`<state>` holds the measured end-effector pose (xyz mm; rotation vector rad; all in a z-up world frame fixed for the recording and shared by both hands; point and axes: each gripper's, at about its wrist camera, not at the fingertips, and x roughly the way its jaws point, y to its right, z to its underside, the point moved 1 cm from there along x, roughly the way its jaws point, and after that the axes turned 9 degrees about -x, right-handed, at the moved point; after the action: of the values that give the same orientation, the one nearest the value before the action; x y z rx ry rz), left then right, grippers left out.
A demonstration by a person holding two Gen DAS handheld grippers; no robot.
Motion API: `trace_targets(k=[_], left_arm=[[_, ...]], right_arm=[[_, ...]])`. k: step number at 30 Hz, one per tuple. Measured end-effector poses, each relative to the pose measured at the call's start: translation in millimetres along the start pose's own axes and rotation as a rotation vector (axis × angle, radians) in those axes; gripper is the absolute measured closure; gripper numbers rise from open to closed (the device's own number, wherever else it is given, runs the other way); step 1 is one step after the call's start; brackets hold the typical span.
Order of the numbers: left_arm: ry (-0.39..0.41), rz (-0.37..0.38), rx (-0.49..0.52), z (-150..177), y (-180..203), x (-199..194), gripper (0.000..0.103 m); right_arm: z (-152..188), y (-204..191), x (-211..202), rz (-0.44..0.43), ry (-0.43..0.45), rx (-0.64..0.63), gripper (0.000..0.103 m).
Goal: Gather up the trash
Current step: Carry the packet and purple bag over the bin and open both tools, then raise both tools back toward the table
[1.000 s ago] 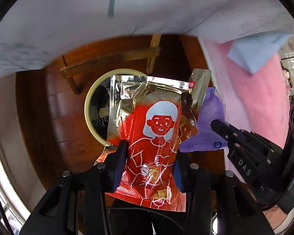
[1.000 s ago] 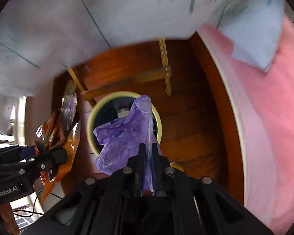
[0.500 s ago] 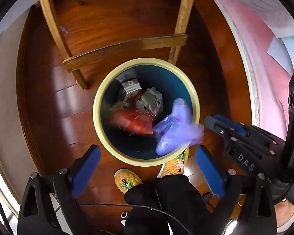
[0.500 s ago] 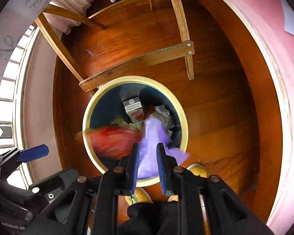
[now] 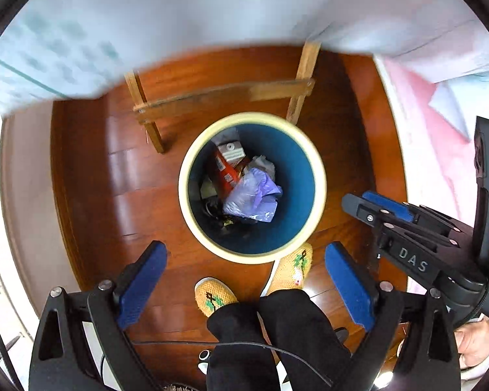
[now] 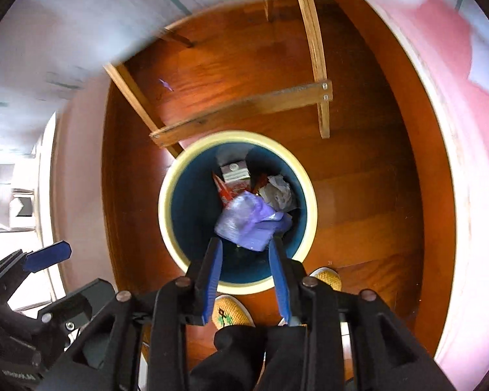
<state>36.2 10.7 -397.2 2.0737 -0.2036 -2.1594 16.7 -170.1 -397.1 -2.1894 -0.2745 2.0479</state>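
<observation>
Domestic room in a home. Indicators: polished reddish-brown wooden plank floor (image 5: 140, 195), light wooden furniture legs with a crossbar (image 5: 225, 96), round blue waste bin with cream rim (image 5: 192, 224), yellow knitted slippers (image 5: 213, 295) on the person's feet.

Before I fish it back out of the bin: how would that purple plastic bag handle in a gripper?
The purple plastic bag lies crumpled on other trash in the bin, so it is probably floppy and light. Its glossy film may slip between pads. It would likely drape rather than hold shape.
</observation>
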Motion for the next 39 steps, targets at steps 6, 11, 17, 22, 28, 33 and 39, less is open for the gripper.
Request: trace_targets(k=[6,11,17,22,28,33,39], left_arm=[[0.140,0.017,0.026,6.0,13.0,-98.5,0.006],[0.272,0.041,0.019,6.2,14.2,-189.9,0.006],[0.419,0.077,-0.003,6.9,7.8,-284.2,0.005],[0.516,0.106,0.008,7.6,3.3,-346.2,0.003],[0.642,0.119,0.041,-0.6,1.0,-404.3,0.003],[0.703,0.113,0.027,-25.2,2.1,-437.8,0.003],[0.741,0.116,-0.042,-75.6,6.3,-456.2,0.003]], right_arm=[[-6.6,-24.7,-81.5,-0.013,0.064,-0.029,0.073],[-13.6,-47.9,-158.8,-0.017,0.143,-0.052,0.073],[-18.5,-76.5,-243.9,-0.023,0.239,-0.068,0.073],[-24.8,-99.1,-304.9,-0.012,0.328,-0.092,0.071],[-46.2,-115.2,-367.9,0.007,0.457,-0.114,0.064],[-74.3,-114.6,-403.2,0.008,0.530,-0.122,0.064],[-138.4,-91.5,-418.2,-0.042,0.562,-0.083,0.063]])
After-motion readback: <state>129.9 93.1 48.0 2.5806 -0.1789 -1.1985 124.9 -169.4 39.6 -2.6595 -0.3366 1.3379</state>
